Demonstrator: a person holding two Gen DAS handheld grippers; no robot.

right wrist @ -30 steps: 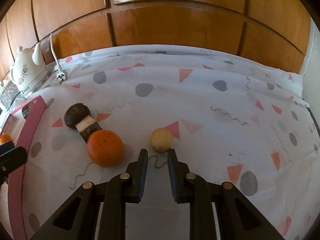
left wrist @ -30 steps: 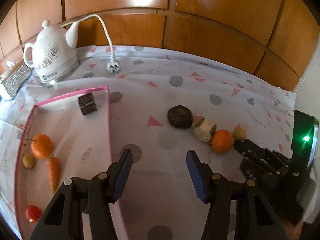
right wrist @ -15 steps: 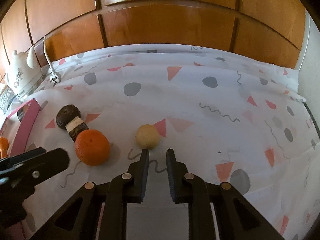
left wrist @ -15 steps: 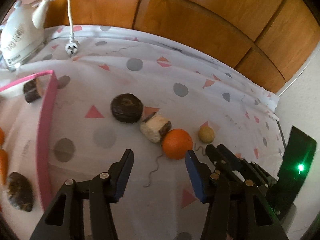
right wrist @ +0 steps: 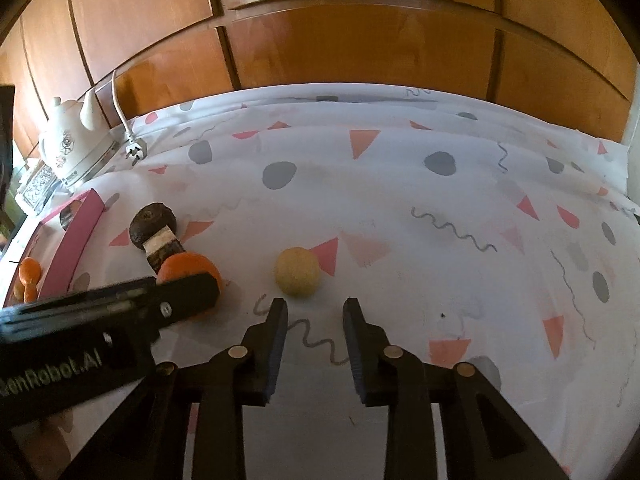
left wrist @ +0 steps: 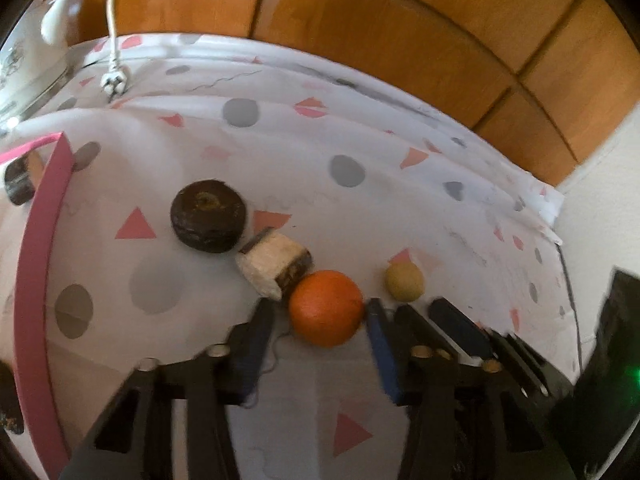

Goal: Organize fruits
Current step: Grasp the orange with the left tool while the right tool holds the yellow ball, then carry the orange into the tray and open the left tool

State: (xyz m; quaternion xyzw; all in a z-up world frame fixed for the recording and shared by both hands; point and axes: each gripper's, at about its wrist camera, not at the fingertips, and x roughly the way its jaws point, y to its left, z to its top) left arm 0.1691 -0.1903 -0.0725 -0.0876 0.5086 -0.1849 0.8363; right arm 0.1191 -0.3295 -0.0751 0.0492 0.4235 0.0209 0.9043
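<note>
- Since a second ago the left gripper (left wrist: 320, 316) has swung away from the pink tray (left wrist: 38, 248) and come down over the orange (left wrist: 326, 307). The right gripper (right wrist: 314, 312), whose jaws were shut then, now has them apart.
- The orange sits on the bench between the left jaws, which are closing around it. The right-hand pad looks to be at its skin; the left-hand pad seems a touch short, though blur makes it hard to be sure.
- The right jaws are opening with nothing between them. The small yellow fruit (right wrist: 297, 277) lies just ahead of their tips on the cloth (right wrist: 400, 200).
- To do this well, I'd say the left jaws should settle on the widest part of the orange before lifting, since a round fruit may roll out of an off-centre pinch.
- The cut block (left wrist: 274, 266), white with a dark rind, touches the orange on its far side, and the left-hand jaw tip is right beside it. It could get nudged or caught as the jaws close.
- The dark round fruit (left wrist: 208, 216) sits just behind that block.
- The two grippers are close together here, so they risk bumping when both reach.
- The tray off to the left already holds some produce. A white kettle (right wrist: 74, 148) and its plug (right wrist: 134, 152) stand at the back, well clear.
</note>
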